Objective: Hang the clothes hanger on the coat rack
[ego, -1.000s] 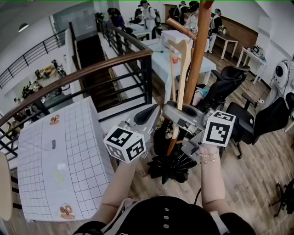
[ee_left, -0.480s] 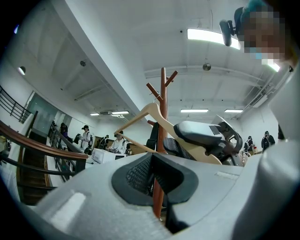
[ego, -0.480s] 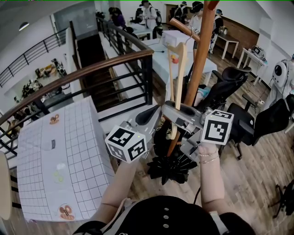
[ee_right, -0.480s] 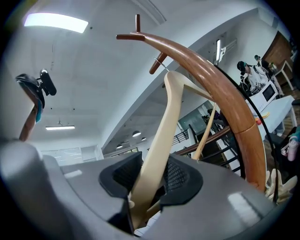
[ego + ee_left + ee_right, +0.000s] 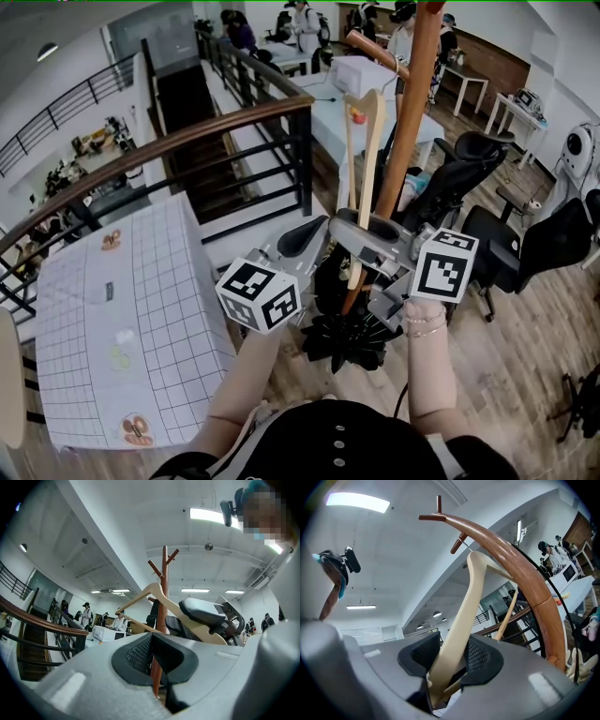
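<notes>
A pale wooden clothes hanger [image 5: 373, 141] hangs upright beside the brown coat rack pole [image 5: 408, 112], its hook up at a slanted peg [image 5: 375, 54]. My right gripper [image 5: 361, 232] has the hanger's arm [image 5: 464, 616] between its jaws, which are opening; a dark gap shows beside the wood. Behind the arm, the rack pole [image 5: 520, 569] curves up. My left gripper [image 5: 305, 236] waits just left of the pole, open with nothing in it. Through its jaws [image 5: 157, 663] I see the pole [image 5: 163, 597], the hanger [image 5: 154, 592] and the right gripper's body [image 5: 206, 613].
A dark stair railing [image 5: 187, 141] runs behind the rack. A white gridded table [image 5: 122, 319] stands at the left. Black office chairs [image 5: 469, 178] crowd the right side, and a black spiky object [image 5: 347, 342] sits at the rack's foot. Several people stand at the far desks.
Hardly anything has moved. Both grippers keep their places by the rack, and the hanger stays between the right jaws.
</notes>
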`<state>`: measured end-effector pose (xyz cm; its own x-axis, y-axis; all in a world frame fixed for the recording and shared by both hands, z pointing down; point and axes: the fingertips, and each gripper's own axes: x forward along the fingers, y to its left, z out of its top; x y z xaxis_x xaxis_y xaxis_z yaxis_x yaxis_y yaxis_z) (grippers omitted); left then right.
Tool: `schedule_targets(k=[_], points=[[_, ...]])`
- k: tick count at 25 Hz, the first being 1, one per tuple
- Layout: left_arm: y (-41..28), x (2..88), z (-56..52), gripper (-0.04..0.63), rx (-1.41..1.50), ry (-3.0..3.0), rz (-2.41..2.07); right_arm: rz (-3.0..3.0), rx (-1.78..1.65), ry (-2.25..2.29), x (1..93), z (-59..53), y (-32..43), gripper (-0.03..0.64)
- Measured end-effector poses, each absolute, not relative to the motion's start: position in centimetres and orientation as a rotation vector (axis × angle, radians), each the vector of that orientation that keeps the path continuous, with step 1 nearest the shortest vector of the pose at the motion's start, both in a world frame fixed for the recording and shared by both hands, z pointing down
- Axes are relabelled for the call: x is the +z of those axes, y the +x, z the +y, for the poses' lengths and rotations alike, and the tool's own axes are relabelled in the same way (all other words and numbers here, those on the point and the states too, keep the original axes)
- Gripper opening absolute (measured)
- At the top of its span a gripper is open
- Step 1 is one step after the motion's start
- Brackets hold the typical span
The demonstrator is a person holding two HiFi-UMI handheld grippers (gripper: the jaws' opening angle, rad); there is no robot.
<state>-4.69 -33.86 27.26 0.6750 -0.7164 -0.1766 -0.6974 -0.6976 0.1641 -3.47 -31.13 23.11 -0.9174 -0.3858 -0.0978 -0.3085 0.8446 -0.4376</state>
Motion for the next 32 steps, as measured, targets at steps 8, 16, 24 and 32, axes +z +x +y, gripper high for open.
schedule_targets(k=[8, 16, 24, 32], points=[[-3.9, 27.9, -32.9, -0.002, -0.338, 2.794, -1.156, 2.833, -0.583, -0.543, 23.2, -30.1, -3.2, 0.173], [-3.1, 28.4, -31.8, -0.002, -0.340, 2.789, -1.130, 2.810, -0.552, -0.637, 23.3, -29.6, -1.9, 0.175], [-2.1, 29.2, -30.8, -0.002, -0.317, 2.790, -1.089, 2.778, -0.519, -0.690, 23.1, -28.9, -0.8, 0.182], [-1.3, 29.3, -30.3, -0.002, -0.312, 2.792, -1.059, 2.794, -0.393, -0.818, 23.0, -28.3, 0.5, 0.196]])
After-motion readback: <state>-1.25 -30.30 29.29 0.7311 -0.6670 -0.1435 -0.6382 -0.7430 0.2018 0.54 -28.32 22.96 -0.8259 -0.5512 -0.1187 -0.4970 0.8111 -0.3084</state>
